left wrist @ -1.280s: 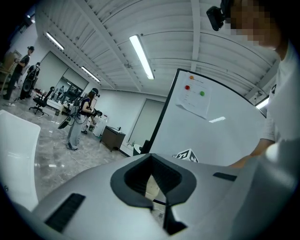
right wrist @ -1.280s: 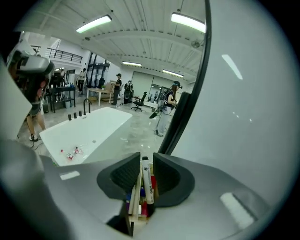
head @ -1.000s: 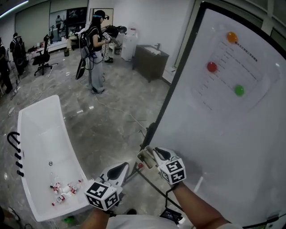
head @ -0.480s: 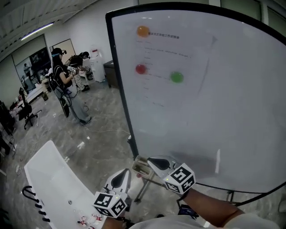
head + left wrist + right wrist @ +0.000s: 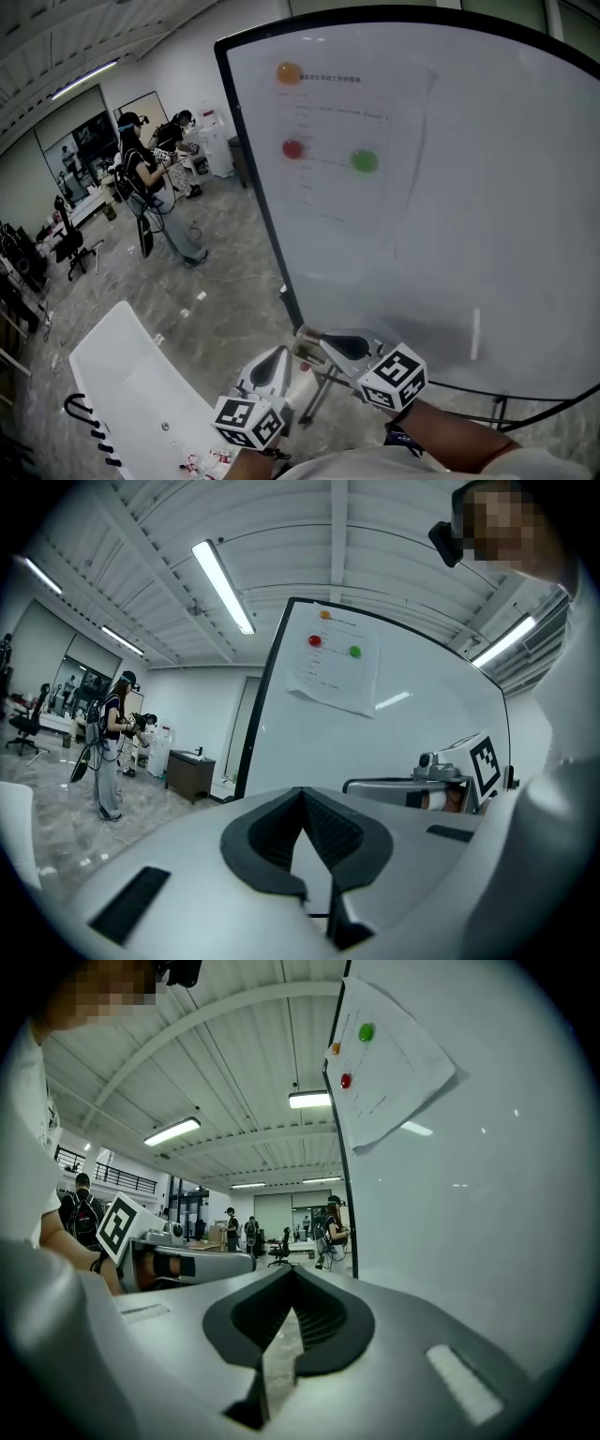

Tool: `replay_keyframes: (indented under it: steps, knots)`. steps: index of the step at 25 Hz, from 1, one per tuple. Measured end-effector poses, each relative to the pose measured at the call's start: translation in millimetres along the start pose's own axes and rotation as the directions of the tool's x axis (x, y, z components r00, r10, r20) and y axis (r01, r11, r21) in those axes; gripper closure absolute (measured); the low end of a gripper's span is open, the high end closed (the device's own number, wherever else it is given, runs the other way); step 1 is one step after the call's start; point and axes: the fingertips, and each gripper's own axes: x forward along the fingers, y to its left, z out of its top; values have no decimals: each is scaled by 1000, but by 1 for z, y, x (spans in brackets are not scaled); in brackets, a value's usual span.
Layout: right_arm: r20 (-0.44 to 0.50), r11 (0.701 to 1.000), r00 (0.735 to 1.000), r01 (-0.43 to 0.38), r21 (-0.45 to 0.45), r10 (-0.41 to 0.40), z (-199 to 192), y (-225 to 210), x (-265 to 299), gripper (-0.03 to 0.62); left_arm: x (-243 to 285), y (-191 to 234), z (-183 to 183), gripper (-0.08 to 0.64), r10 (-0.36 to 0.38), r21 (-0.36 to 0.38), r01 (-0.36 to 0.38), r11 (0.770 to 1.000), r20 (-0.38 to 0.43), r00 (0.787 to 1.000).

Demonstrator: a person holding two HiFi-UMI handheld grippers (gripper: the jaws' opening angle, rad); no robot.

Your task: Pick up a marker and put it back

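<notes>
Right tool: jaws closed tip to tip, nothing between them; held low in front of the board's bottom edge.
Left tool: jaws likewise together and empty; just beside the right tool, on its left, tips pointing up toward the board.
Marker: not sure; it seems to be the pale slim upright stick low on the board, right of both tools and apart from them. Neither tool holds it.
Board: large whiteboard with a dark frame, upright, filling the right of the head view.
Sheet: paper on the board's upper part, pinned by an orange magnet, a red magnet and a green magnet.
Tub: white, on the floor at lower left, small bottles inside.
Person: standing well back on the floor, left of the board.
</notes>
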Motion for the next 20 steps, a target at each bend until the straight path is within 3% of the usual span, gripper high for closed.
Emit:
replay_keyframes:
  steps: [20]
  knots:
    - [-1,1000,1000,13,-6,-13,8,3,-3,591,-3,-2,4,557,21,-17,-21,1000,21,1000]
